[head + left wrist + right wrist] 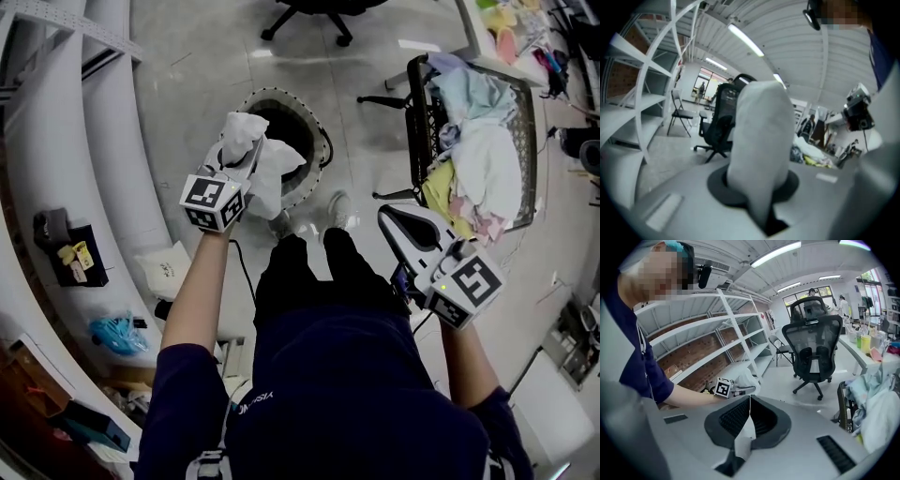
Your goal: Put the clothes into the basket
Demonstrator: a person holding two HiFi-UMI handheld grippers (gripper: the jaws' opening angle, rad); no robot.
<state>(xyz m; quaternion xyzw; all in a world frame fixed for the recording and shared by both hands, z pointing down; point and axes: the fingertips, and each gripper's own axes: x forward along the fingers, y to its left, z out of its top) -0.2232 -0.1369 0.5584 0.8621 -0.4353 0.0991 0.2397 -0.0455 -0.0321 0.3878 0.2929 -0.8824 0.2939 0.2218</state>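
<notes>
**White garment in my left jaws, over the round basket**

My left gripper [234, 173] is clamped on a white garment [267, 173]. In the left gripper view the cloth fills the gap between the jaws and rises up in a thick fold, blocking most of what lies ahead. From the head view, the garment hangs from the jaws over the near edge of the round basket [277, 92], which stands on the floor in front of my feet. Part of the cloth droops inside its rim. I cannot tell whether the cloth touches the basket.

My right gripper [398, 225] is pressed together with nothing in it. In the right gripper view its two jaws meet in a thin line at the tips. I hold it low by my right leg, well apart from the basket.

The rest of the clothes [483, 150] lie heaped in a black wire rack [415, 103] to my right, pale blue, white, yellow and pink pieces piled together. A black office chair [813, 348] stands beyond on the floor.
</notes>
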